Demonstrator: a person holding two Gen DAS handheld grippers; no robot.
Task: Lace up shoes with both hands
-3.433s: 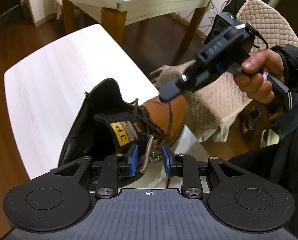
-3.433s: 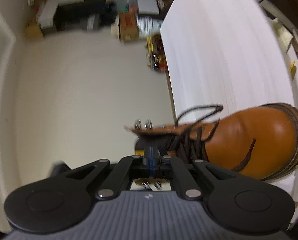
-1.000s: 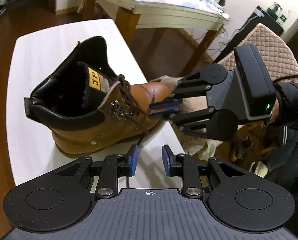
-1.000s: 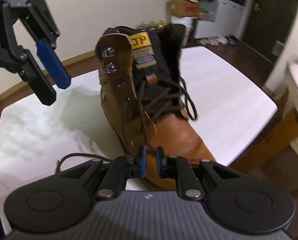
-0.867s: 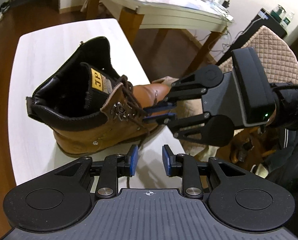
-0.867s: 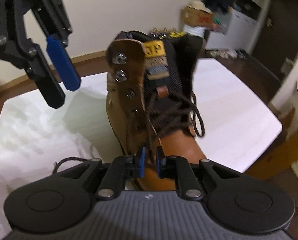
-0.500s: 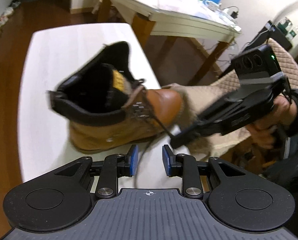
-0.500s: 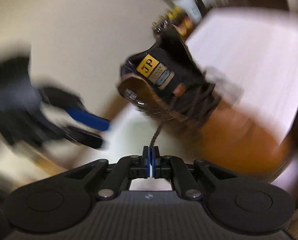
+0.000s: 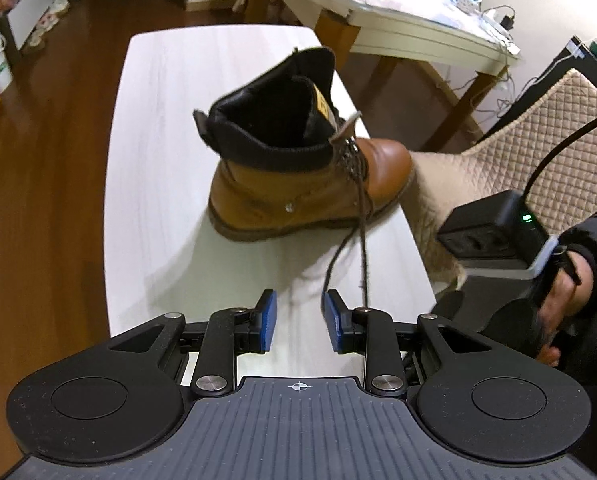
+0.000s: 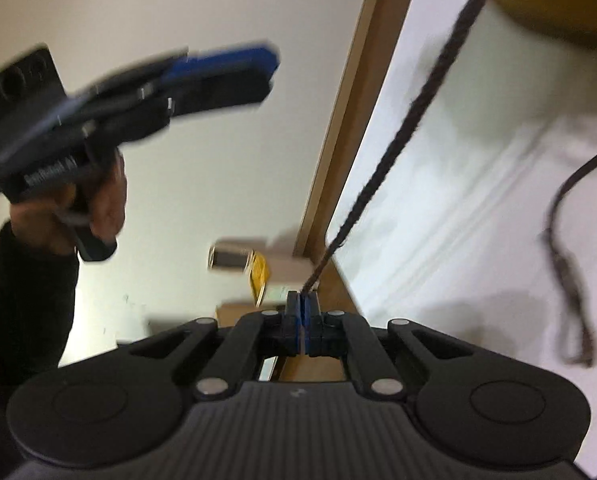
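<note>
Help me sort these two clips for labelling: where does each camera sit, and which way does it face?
Left wrist: on the left tongs, open, looking down at the boot on the white table; the right hand shows.
Right wrist: on the right tongs, shut on a taut lace, facing along the table edge; the left hand shows.
Shared: table, laces, each other's tongs.

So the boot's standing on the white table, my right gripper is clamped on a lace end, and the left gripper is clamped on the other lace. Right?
Not quite. The left gripper is open and empty: the left wrist view shows its pads apart, with the loose lace lying beside them. The rest holds: the boot stands on the white table, and the right gripper is shut on a taut lace.
</note>
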